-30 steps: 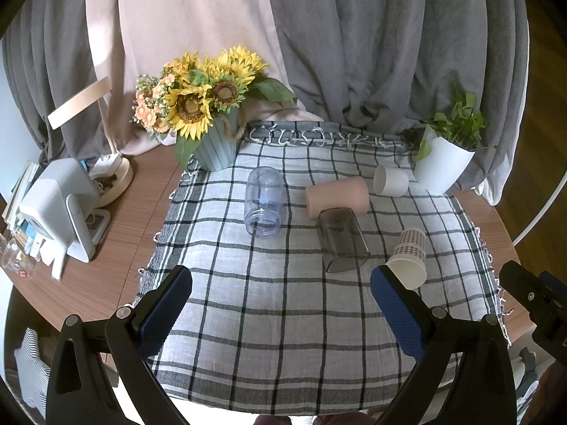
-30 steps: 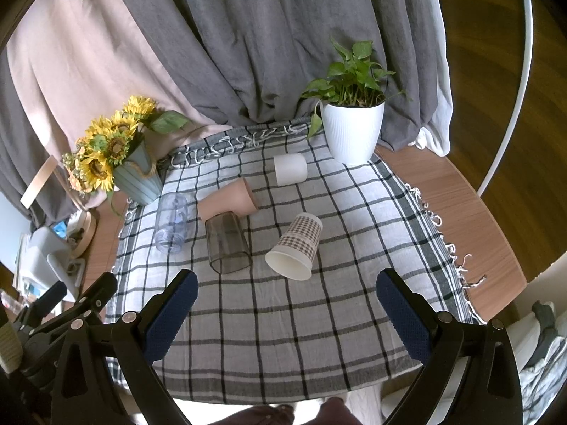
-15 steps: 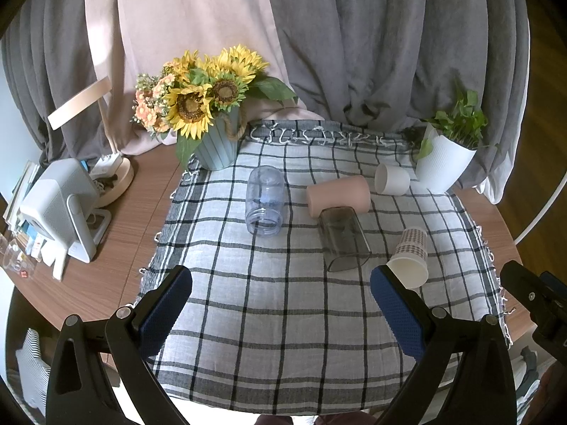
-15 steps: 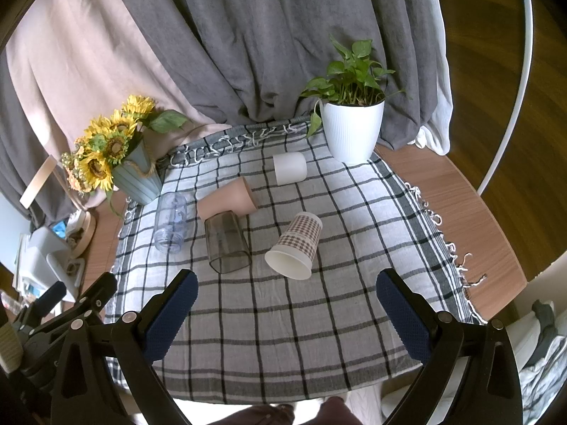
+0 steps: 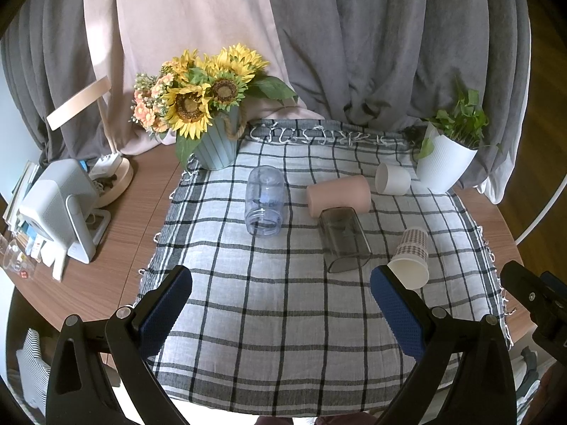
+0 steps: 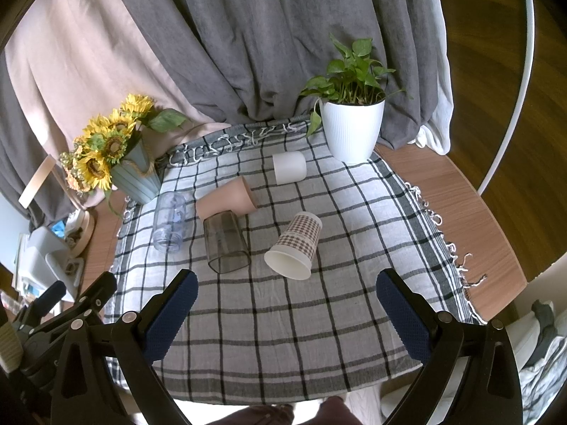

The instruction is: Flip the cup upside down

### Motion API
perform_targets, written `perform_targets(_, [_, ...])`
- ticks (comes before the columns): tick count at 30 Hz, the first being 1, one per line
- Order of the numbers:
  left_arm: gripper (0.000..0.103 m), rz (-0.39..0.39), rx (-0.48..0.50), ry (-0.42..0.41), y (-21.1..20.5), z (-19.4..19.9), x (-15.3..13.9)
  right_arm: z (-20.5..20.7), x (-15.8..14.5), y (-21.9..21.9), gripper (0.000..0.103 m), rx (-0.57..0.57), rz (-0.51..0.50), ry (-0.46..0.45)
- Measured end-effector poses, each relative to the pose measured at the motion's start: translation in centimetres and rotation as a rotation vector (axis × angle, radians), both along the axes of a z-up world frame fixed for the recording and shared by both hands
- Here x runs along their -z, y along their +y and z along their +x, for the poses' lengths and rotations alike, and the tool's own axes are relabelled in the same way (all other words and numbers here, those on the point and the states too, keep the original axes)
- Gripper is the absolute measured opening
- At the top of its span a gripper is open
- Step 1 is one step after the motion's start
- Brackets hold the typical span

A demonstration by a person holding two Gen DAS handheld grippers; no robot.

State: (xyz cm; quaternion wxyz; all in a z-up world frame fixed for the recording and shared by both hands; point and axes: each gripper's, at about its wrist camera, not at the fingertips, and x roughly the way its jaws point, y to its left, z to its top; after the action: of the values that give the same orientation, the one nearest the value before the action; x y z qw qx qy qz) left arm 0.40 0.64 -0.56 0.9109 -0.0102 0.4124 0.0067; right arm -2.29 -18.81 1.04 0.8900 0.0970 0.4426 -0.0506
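Note:
Several cups lie on their sides on a checked cloth (image 5: 283, 304): a clear bluish cup (image 5: 264, 201), a pink cup (image 5: 338, 196), a smoky grey cup (image 5: 343, 239), a chequered paper cup (image 5: 411, 258) and a small white cup (image 5: 392, 179). The right wrist view shows them too: clear (image 6: 170, 225), pink (image 6: 226, 202), grey (image 6: 225, 246), paper (image 6: 294, 246), white (image 6: 288, 167). My left gripper (image 5: 281, 310) is open and empty above the cloth's near part. My right gripper (image 6: 287, 315) is open and empty, short of the paper cup.
A sunflower vase (image 5: 216, 145) stands at the cloth's back left and a white plant pot (image 5: 444, 164) at the back right. A desk lamp (image 5: 113, 180) and a white device (image 5: 60, 209) stand on the wooden table (image 5: 134, 219) at left. Curtains hang behind.
Both grippers have barely moved; the left wrist view has shifted very slightly. The cups lie as before.

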Motion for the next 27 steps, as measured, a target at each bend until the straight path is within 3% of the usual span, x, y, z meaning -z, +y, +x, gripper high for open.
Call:
perform_targets(9, [0.103, 0.012, 0.018, 0.01, -0.1, 0.2, 0.7, 0.6, 0.4, -0.2, 0.101, -0.001, 0.002, 0.005])
perform_targets(16, [0.103, 0.028, 0.065, 0.039, -1.4, 1.9, 1.1, 1.9, 2.3, -1.2, 0.101, 0.004, 0.006, 0.052])
perform_targets(27, [0.103, 0.092, 0.163, 0.077, -5.2, 6.4, 1.6, 4.2, 2.3, -3.2, 0.101, 0.049, 0.024, 0.072])
